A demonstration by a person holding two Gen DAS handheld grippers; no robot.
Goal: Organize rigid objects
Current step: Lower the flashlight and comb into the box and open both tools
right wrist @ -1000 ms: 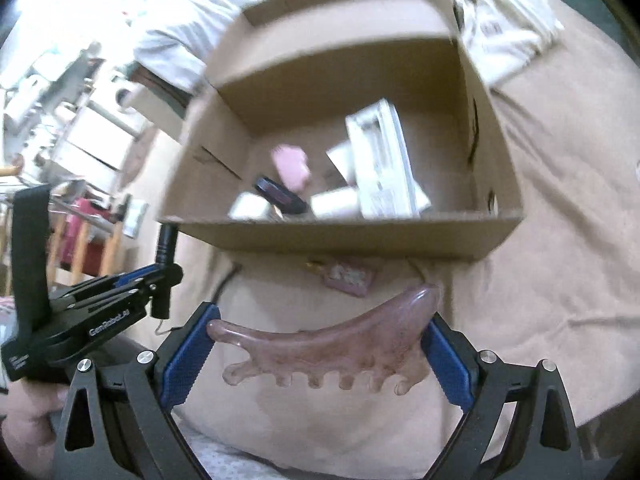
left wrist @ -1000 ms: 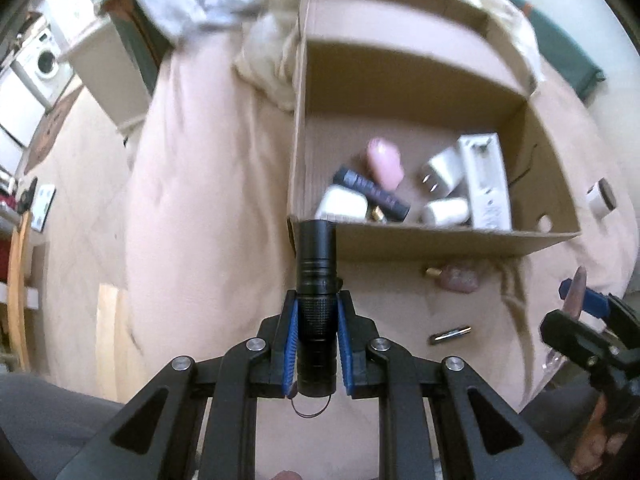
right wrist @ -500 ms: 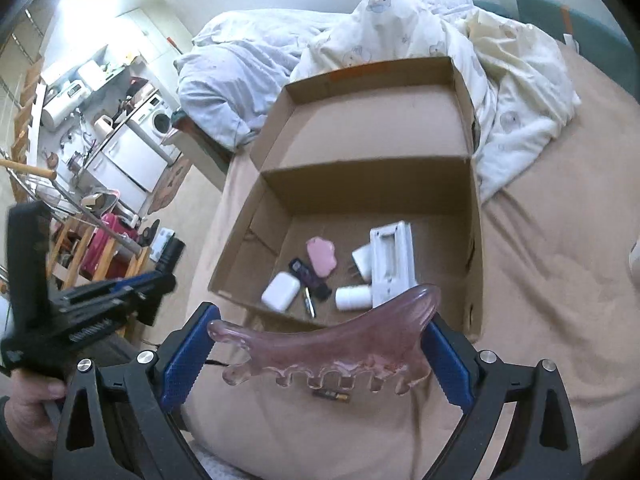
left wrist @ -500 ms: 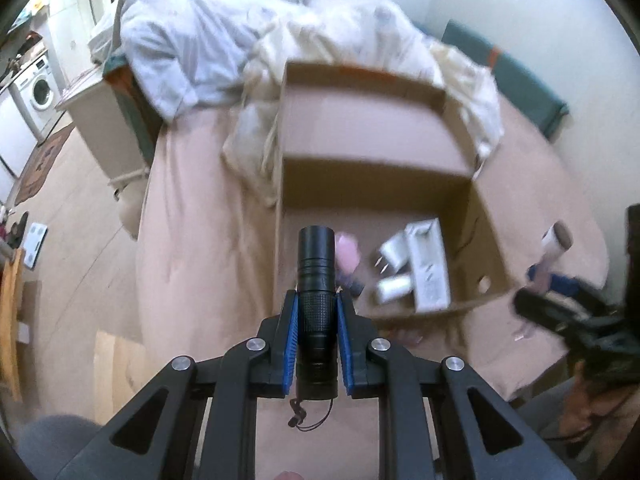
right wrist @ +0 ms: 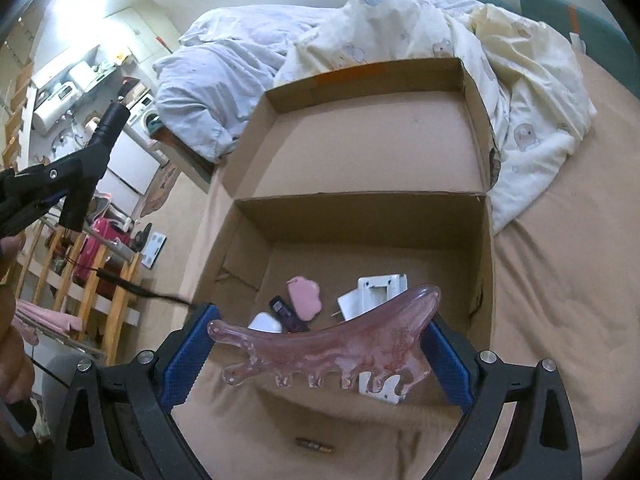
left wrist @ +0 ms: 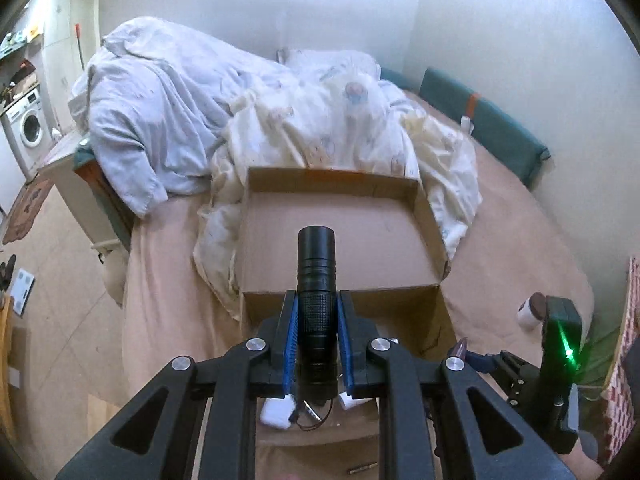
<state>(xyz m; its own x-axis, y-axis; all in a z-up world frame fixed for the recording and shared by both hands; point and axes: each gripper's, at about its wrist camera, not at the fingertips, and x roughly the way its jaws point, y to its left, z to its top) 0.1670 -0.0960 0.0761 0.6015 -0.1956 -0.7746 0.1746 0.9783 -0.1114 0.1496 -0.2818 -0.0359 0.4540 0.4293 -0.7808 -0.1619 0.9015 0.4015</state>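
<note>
My left gripper [left wrist: 317, 336] is shut on a black flashlight [left wrist: 316, 300], held above the near compartment of the open cardboard box [left wrist: 430, 216]. My right gripper [right wrist: 316, 354] is shut on a pink comb-shaped scraper [right wrist: 332, 350], its blue pads at both ends, over the box's [right wrist: 478, 240] front edge. Inside the near compartment lie a pink pad [right wrist: 305, 294], a dark stick [right wrist: 288, 314], a white charger [right wrist: 264, 324] and a white bracket [right wrist: 380, 286]. From the right wrist view the left gripper [right wrist: 94, 152] shows at upper left. The far compartment holds nothing.
The box rests on a beige bed sheet [right wrist: 560, 300]. Crumpled white duvets [left wrist: 280, 120] pile behind it. A small brass cylinder [right wrist: 314, 445] lies on the sheet before the box, a white jar [left wrist: 530, 312] to its right. Floor and wooden rack [right wrist: 80, 280] lie left.
Both grippers have risen and pulled back with their objects still gripped; the box now appears smaller and lower, and more of the room and duvets shows.
</note>
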